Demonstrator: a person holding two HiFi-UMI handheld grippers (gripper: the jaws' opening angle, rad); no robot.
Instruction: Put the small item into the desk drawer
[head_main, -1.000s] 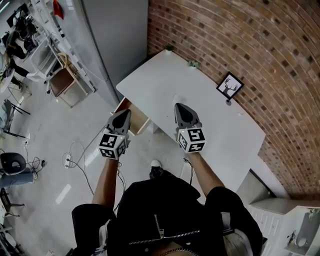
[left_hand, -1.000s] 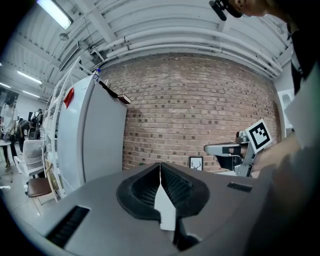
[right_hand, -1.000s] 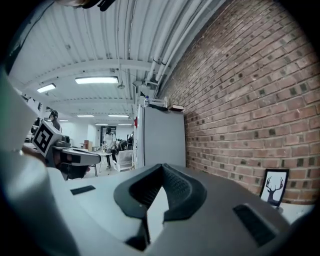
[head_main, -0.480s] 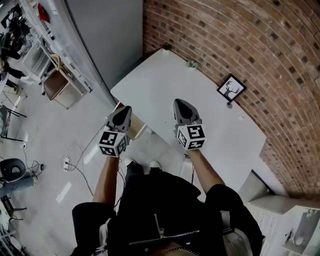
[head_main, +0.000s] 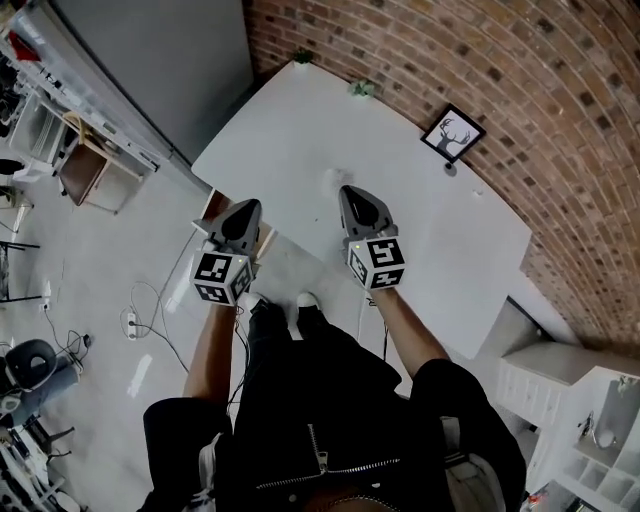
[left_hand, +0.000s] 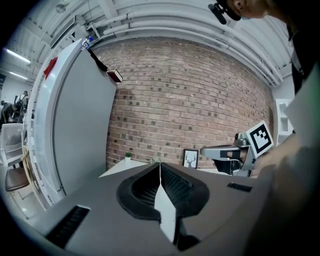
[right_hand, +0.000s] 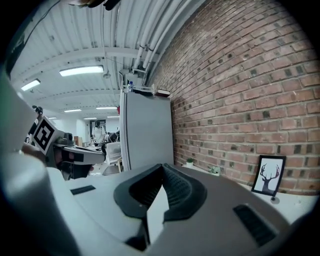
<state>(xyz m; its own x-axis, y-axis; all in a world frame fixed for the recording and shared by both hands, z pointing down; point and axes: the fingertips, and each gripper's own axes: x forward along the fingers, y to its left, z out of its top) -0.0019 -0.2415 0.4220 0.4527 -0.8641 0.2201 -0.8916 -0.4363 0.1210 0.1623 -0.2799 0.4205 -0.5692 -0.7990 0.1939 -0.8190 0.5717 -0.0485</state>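
Where one desk (head_main: 300, 130) stands, two hand-held grippers (head_main: 241, 214) (head_main: 360, 203) hover closed.

White desk (head_main: 290, 140) runs from upper centre to right of frame, against the brick wall (head_main: 560, 90). On it: framed deer picture (head_main: 452, 133), upper right; plant (head_main: 361, 88), upper centre; second plant (head_main: 303, 57) at the far corner.

**White desk, red brick, grey claws**

Your desk (head_main: 420, 230) is plain white, set against a red-brown brick wall (head_main: 540, 70) with pale mortar. At upper right, the black-framed picture (head_main: 452, 133) shows a black deer on white. Your left claw (head_main: 246, 210) and right claw (head_main: 349, 195) are grey, each bearing black-and-white square markers. The floor (head_main: 100, 280) is pale grey.
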